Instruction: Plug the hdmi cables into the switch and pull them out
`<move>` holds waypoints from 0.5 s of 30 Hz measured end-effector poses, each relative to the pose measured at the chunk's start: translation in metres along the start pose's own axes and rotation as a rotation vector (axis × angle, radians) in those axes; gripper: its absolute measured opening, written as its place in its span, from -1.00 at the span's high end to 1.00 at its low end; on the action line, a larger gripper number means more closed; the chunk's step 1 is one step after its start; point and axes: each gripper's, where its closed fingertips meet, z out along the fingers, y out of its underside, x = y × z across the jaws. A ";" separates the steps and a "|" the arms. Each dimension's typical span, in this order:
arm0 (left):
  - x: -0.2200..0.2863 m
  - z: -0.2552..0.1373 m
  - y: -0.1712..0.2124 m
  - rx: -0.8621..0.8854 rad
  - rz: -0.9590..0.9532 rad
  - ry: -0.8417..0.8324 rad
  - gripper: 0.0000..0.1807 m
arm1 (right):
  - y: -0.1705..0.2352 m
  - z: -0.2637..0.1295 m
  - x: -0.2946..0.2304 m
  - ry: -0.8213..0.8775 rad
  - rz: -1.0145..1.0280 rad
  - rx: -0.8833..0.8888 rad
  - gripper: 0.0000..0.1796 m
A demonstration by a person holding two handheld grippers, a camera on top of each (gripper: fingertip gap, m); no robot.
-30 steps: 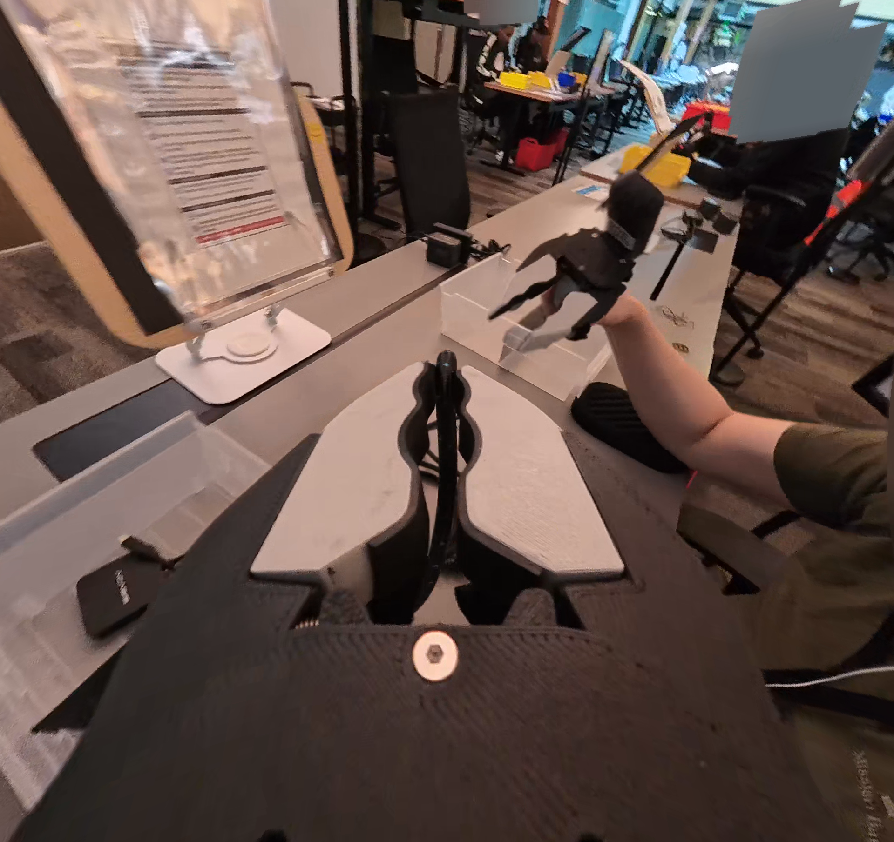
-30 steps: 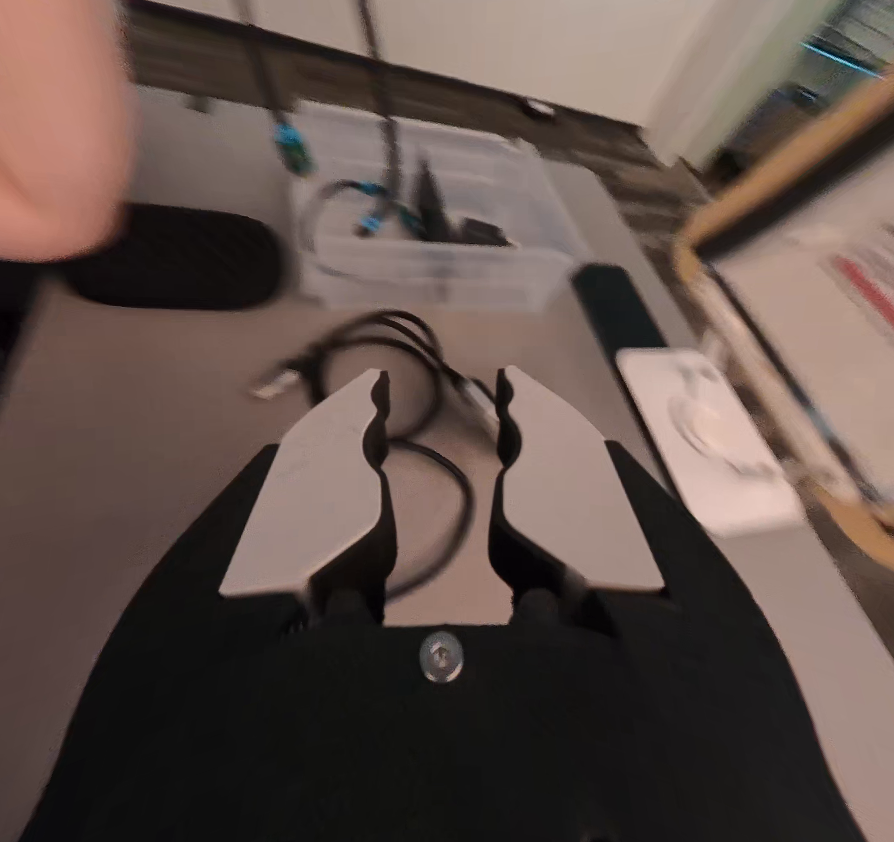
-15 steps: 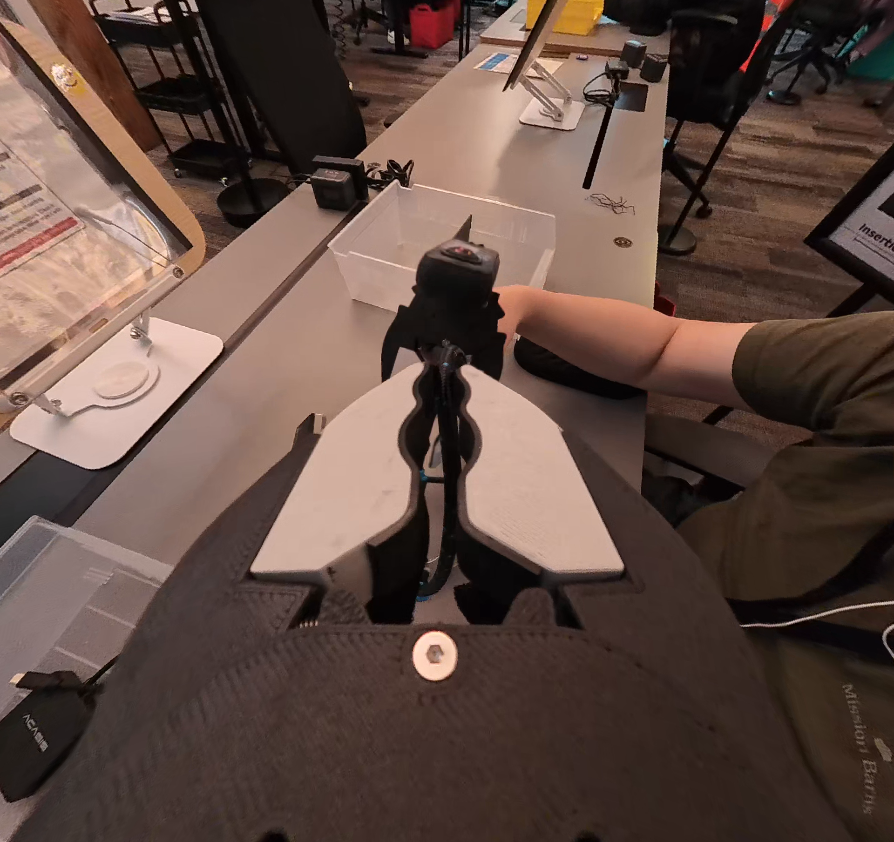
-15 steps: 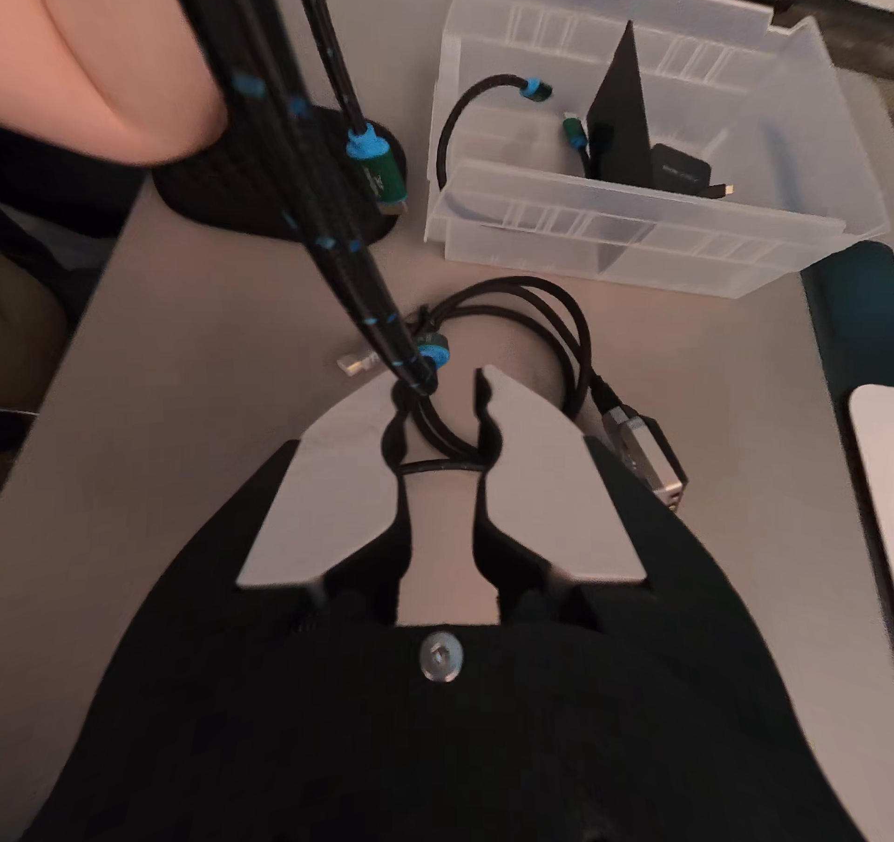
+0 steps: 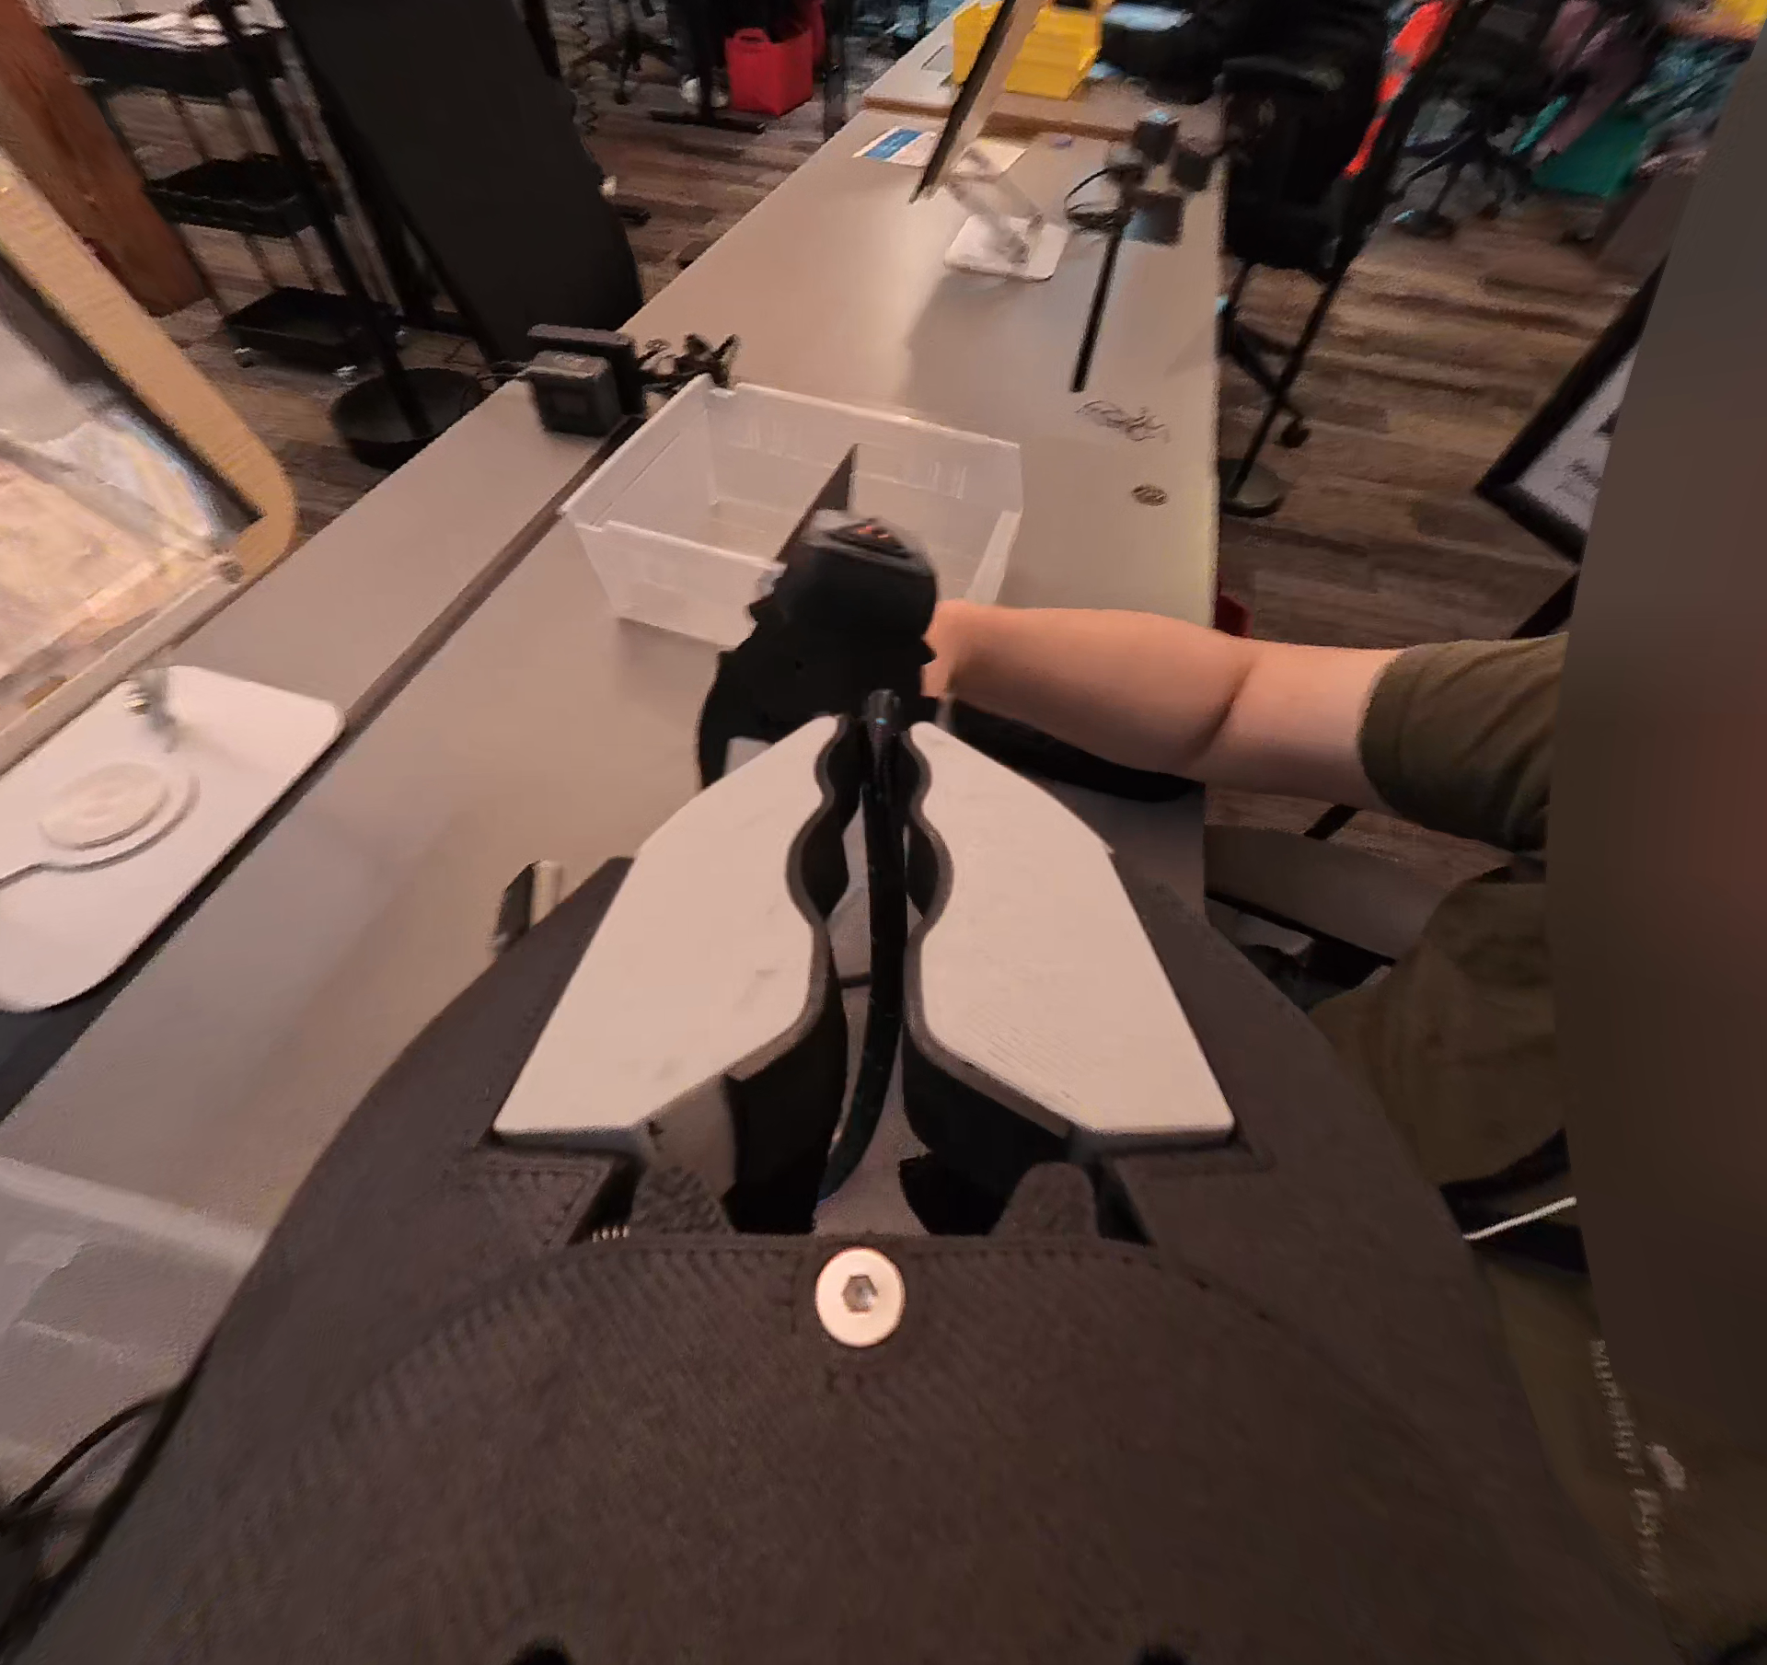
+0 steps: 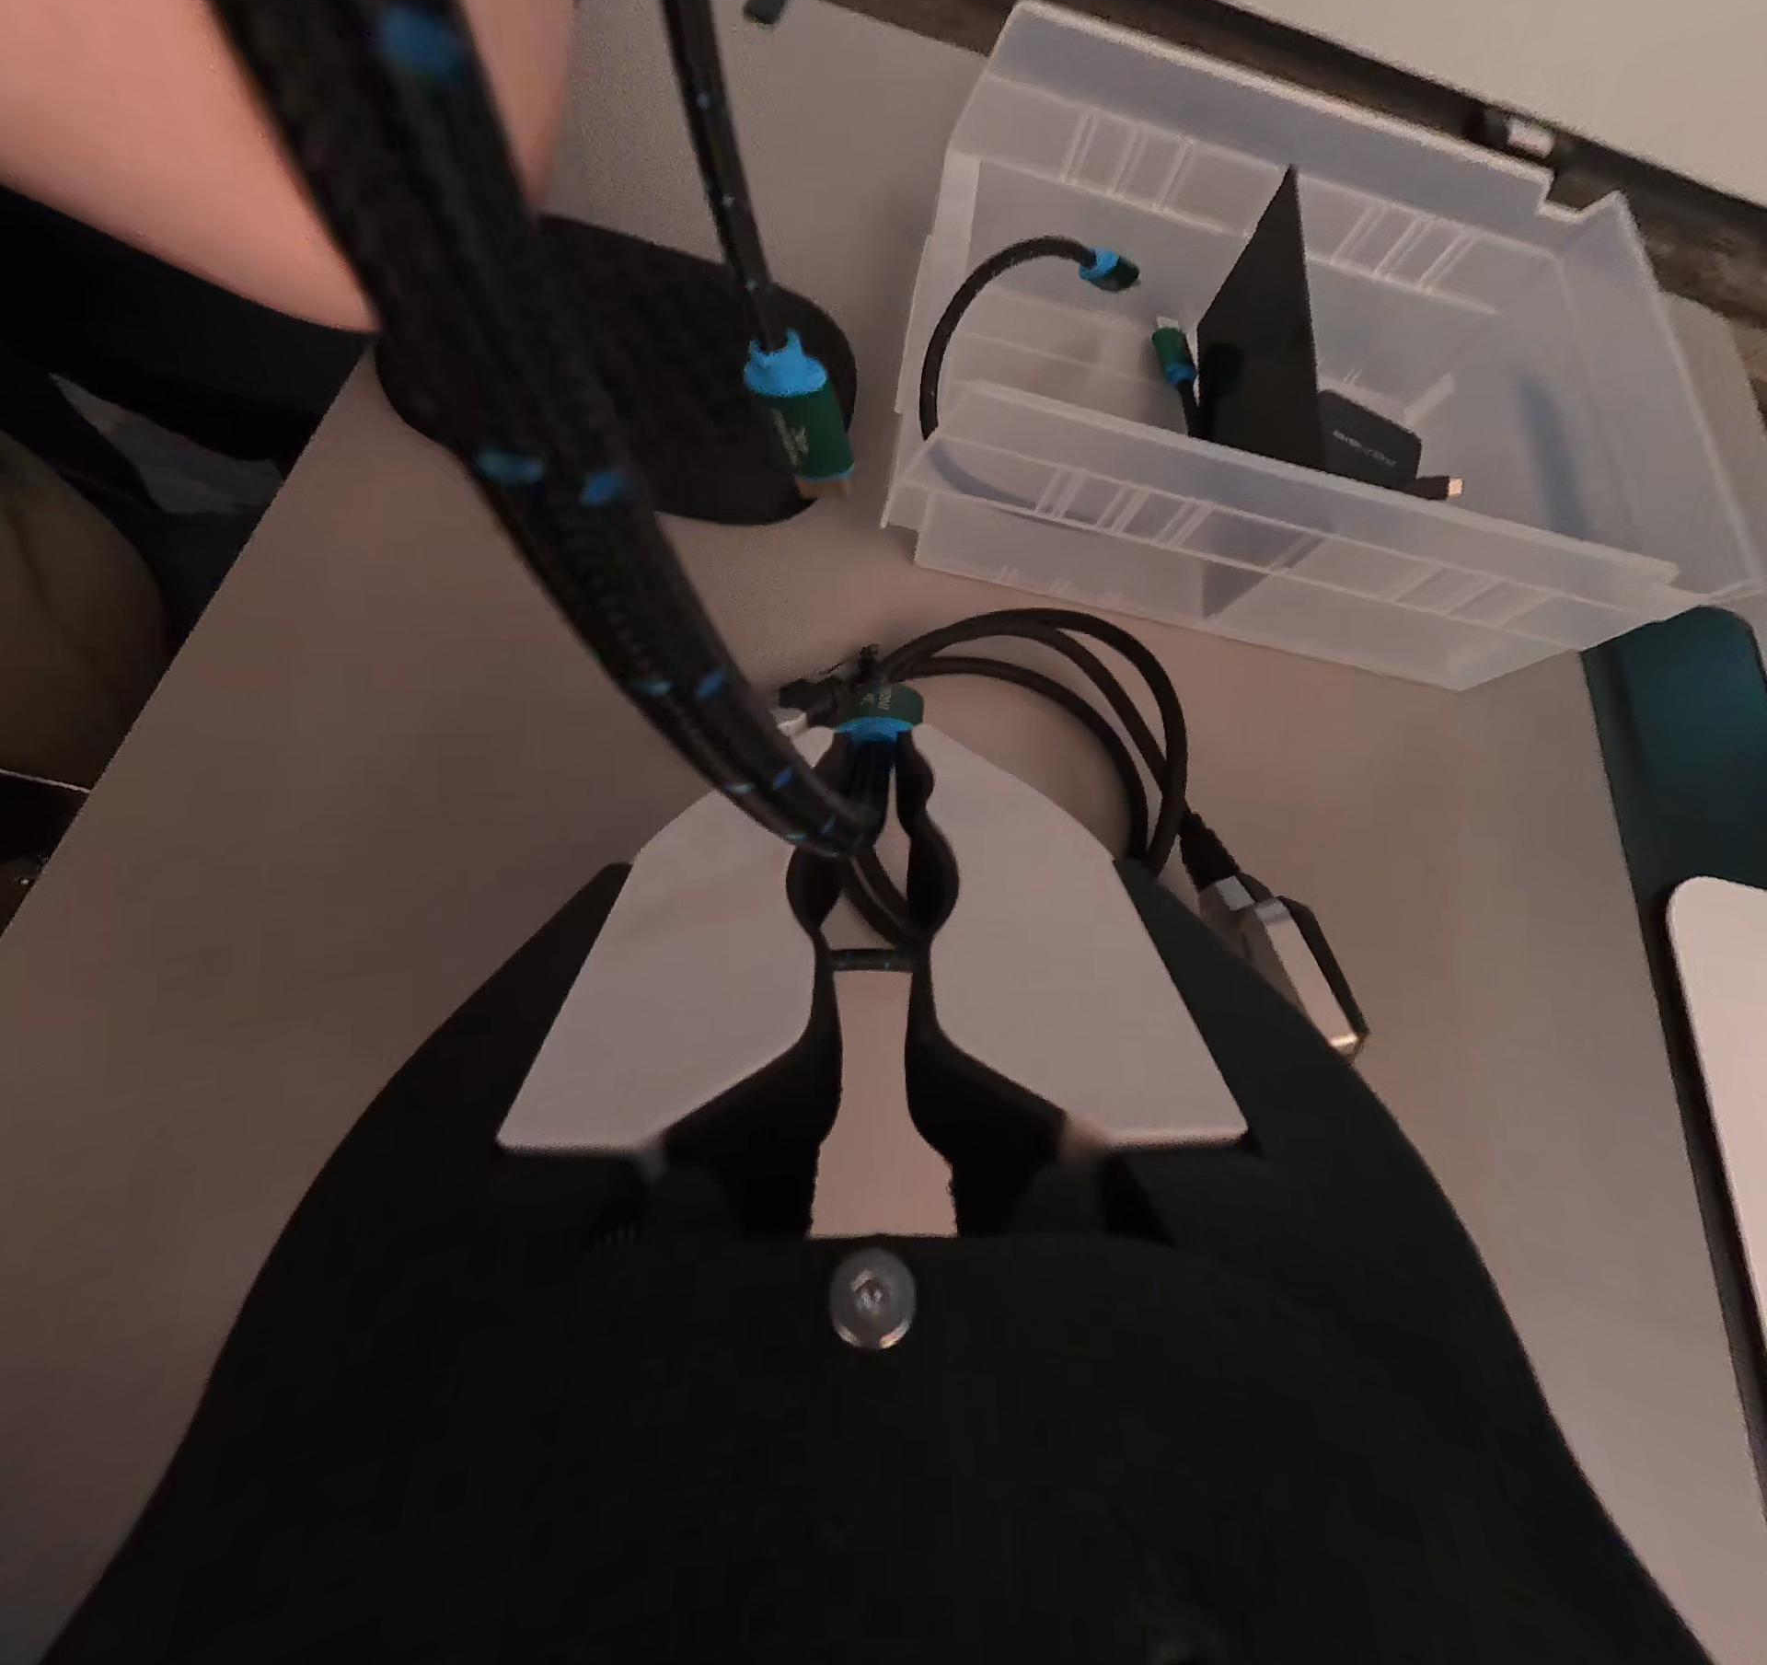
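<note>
Two tongs grip one braided cable (image 6: 612, 586): left tongs (image 5: 878, 739) squeeze its middle, right tongs (image 6: 865, 749) its plug. I should lift slowly, keeping it slack.

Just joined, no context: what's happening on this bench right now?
A person is working HDMI cables with two handheld grippers. The left gripper is clamped on a black braided cable and holds it above the grey table. The right gripper is closed around the cable near its blue-collared plug, low over the table. A second green plug dangles free. The switch still sits in the clear bin, nothing plugged in yet.
</note>
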 end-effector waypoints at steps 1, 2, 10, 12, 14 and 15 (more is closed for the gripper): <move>0.008 0.003 -0.003 0.024 -0.019 0.048 0.92 | -0.003 -0.003 0.002 0.013 -0.009 0.025 0.90; 0.015 0.007 -0.006 0.043 -0.032 0.092 0.84 | -0.007 -0.007 0.005 0.030 -0.018 0.063 0.91; 0.008 0.015 -0.009 0.067 0.064 0.050 0.03 | -0.039 -0.054 0.014 0.056 -0.020 0.349 0.92; 0.001 0.008 -0.016 0.138 0.061 0.024 0.06 | -0.047 -0.069 0.015 0.047 -0.002 0.424 0.91; -0.002 0.001 -0.025 0.217 0.033 0.039 0.06 | -0.054 -0.086 0.015 0.040 0.013 0.503 0.92; -0.004 -0.002 -0.029 0.252 0.012 0.047 0.08 | -0.056 -0.094 0.016 0.044 0.018 0.536 0.92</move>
